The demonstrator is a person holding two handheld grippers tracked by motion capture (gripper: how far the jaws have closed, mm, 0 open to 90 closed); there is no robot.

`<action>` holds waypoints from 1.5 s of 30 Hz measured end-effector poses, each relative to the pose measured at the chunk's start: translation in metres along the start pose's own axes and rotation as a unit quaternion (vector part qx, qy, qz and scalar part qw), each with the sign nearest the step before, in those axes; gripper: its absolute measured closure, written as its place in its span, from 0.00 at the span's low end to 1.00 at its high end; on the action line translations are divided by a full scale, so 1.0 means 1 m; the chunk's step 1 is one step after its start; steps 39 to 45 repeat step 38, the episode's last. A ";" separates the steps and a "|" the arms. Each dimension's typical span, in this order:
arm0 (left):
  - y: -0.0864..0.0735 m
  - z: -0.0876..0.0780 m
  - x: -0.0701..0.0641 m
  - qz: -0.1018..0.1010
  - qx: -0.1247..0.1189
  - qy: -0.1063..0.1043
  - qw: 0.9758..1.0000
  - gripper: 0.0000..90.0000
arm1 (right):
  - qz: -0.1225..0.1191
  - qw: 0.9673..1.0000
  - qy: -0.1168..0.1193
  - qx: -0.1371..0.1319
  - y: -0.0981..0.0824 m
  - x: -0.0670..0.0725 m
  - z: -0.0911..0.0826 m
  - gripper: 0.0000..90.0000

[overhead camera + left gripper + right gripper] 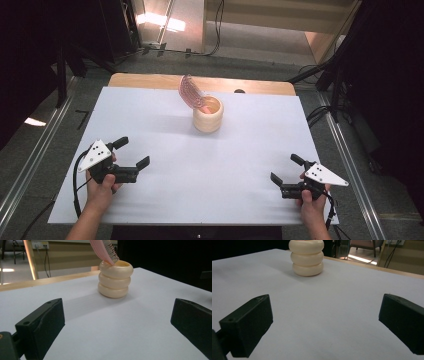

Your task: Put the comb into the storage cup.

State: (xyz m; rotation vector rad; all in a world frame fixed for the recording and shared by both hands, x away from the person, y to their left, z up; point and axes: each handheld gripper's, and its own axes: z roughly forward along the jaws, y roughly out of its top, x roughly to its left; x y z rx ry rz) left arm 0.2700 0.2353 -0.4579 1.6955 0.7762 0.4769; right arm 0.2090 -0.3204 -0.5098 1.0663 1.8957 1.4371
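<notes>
Nearest us, our left hand-held gripper (131,153) and right hand-held gripper (284,168) wait agape and empty; at twelve o'clock the pink brush (189,93) leans in its ringed cup (208,115), untouched.

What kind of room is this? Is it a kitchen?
Probably not a kitchen; it looks like a lab or test room. A bare white table holds one cream holder with a pink brush, and cables trail over the floor.

High view: fixed above near edge of table (165,200), looks fwd and down, far off. Left gripper view: low over table, faces the holder (115,279) from fairly near. Right gripper view: also low, holder (307,257) farther. All 3 share holder and table.
</notes>
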 end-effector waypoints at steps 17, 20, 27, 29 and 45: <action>-0.017 -0.026 0.005 -0.008 -0.009 0.016 1.000 0.00 | 0.000 1.000 0.001 -0.002 0.000 0.000 0.000 0.00; -0.020 -0.030 0.005 -0.008 -0.007 0.017 1.000 0.00 | 0.001 1.000 0.000 -0.002 0.000 0.000 0.000 0.00; -0.030 -0.040 0.005 -0.007 -0.001 0.027 1.000 0.00 | 0.001 1.000 0.000 -0.002 0.000 -0.001 0.000 0.00; -0.032 -0.043 0.006 -0.006 0.002 0.030 1.000 0.00 | 0.002 1.000 0.000 -0.002 0.000 -0.001 0.000 0.00; -0.038 -0.047 0.010 -0.001 0.009 0.040 0.999 0.00 | 0.005 1.000 -0.002 -0.003 0.000 -0.001 -0.001 0.00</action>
